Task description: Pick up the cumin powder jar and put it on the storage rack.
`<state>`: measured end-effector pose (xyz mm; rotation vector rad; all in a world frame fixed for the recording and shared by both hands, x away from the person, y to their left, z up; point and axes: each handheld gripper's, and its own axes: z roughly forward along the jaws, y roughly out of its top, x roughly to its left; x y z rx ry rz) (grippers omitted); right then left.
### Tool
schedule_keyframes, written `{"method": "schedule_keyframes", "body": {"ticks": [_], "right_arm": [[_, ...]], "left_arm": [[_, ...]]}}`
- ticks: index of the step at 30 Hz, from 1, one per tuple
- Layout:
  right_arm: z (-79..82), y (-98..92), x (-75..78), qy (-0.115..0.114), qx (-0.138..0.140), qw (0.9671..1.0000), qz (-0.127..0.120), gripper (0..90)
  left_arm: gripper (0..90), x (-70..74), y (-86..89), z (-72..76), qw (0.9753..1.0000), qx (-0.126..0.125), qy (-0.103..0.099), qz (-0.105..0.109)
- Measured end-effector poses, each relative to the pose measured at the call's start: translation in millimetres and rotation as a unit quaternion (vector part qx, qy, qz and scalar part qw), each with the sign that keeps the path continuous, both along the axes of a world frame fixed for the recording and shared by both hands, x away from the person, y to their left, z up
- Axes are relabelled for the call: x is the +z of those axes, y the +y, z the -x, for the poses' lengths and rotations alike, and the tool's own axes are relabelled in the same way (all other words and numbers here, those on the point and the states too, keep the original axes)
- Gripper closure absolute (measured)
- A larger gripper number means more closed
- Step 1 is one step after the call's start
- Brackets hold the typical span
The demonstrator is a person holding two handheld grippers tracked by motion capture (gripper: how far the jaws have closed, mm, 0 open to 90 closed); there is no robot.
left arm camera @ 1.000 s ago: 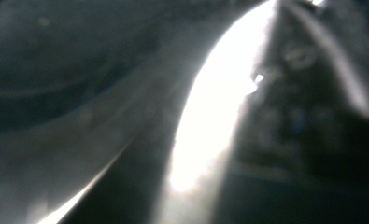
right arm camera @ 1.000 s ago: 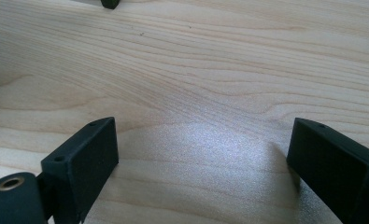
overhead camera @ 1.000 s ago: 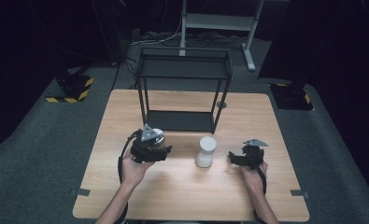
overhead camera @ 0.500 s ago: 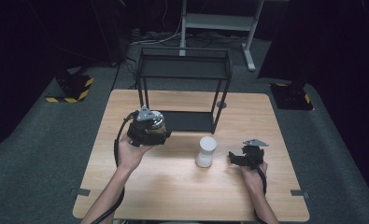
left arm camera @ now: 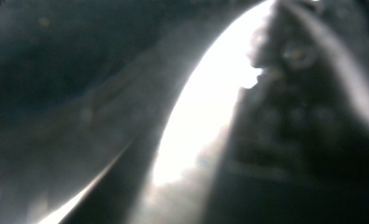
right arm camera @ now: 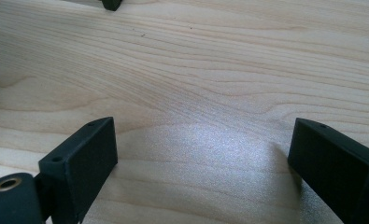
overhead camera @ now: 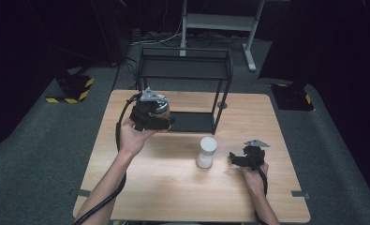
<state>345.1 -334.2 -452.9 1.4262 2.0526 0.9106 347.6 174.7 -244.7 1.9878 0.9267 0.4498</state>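
My left gripper (overhead camera: pixel 160 117) is held above the table's left half, just in front of the black shelf frame (overhead camera: pixel 220 70). It seems shut on a round, brownish glassy object (overhead camera: pixel 161 108). The left gripper view is a close blur of glass and glare. A white cylindrical container (overhead camera: pixel 206 152) stands upright at the table's middle. My right gripper (overhead camera: pixel 234 159) rests low on the wood to its right, pointing at it from a short gap. Its jaws stand wide open over bare wood (right arm camera: pixel 201 135), with nothing between them.
The black metal frame has a dark lower shelf (overhead camera: pixel 192 122) resting on the wooden table (overhead camera: pixel 173 187) and a top shelf at the back. A black foot (right arm camera: pixel 111 3) shows at the top of the right gripper view. Dark floor surrounds the table.
My left gripper has risen from the table and moved back toward the shelf frame, carrying the round object. The right gripper and the white container have stayed put.
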Motion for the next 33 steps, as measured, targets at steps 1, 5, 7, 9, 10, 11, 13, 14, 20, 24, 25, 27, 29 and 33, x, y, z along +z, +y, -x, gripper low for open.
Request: {"method": "schedule_keyframes", "body": {"ticks": [1,5,7,9,10,11,13,14,20,24,25,27,29,33], "right_arm": [[0.0,-0.2,0.0,0.0,0.0,1.0,0.0,7.6],[0.0,-0.1,0.1,0.0,0.0,1.0,0.0,7.6],[0.0,0.2,0.1,0.0,0.0,1.0,0.0,7.6],[0.0,0.0,0.1,0.0,0.0,1.0,0.0,7.6],[0.0,0.0,0.0,0.0,0.0,1.0,0.0,7.6],[0.0,-0.1,0.1,0.0,0.0,1.0,0.0,7.6],[0.0,-0.3,0.0,0.0,0.0,1.0,-0.001,7.6],[0.0,-0.6,-0.1,0.0,0.0,1.0,-0.002,7.6],[-0.3,-2.4,0.5,0.002,0.0,1.0,-0.005,7.6],[-0.4,-2.1,0.6,0.002,0.0,1.0,-0.005,7.6],[-0.4,-1.7,0.8,0.003,0.0,1.0,-0.004,7.6],[-0.1,-0.8,0.4,0.002,-0.001,1.0,-0.003,7.6],[0.1,-0.8,0.1,0.001,-0.001,1.0,-0.003,7.5],[-0.5,-0.3,0.4,0.002,0.002,1.0,-0.001,6.8]], "left_arm": [[30.7,3.5,-0.7,-2.0,1.0,-0.001,0.001,0.0],[30.7,14.4,-2.2,-7.4,1.0,-0.003,0.001,0.001],[30.7,20.2,-3.1,-9.8,1.0,-0.004,0.0,0.001],[30.7,25.7,-4.4,-12.2,1.0,-0.006,0.0,0.0],[30.7,29.3,-5.7,-13.7,1.0,-0.006,-0.001,-0.001],[30.7,32.3,-6.8,-15.0,1.0,-0.006,-0.001,-0.002],[30.7,39.0,-8.8,-18.0,1.0,-0.006,-0.003,-0.003],[30.7,43.9,-10.2,-20.1,1.0,-0.007,-0.004,-0.003],[30.7,57.6,-14.0,-23.5,0.9999,-0.007,-0.012,0.002],[30.7,67.6,-18.9,-27.1,0.9999,-0.007,-0.014,-0.004],[30.7,69.4,-19.9,-27.9,0.9999,-0.007,-0.015,-0.005],[30.7,74.1,-21.9,-30.3,0.9998,-0.007,-0.016,-0.008],[30.7,78.3,-23.0,-33.0,0.9998,-0.005,-0.015,-0.007],[30.7,85.1,-25.6,-38.1,0.9999,0.0,-0.016,-0.005]]}}
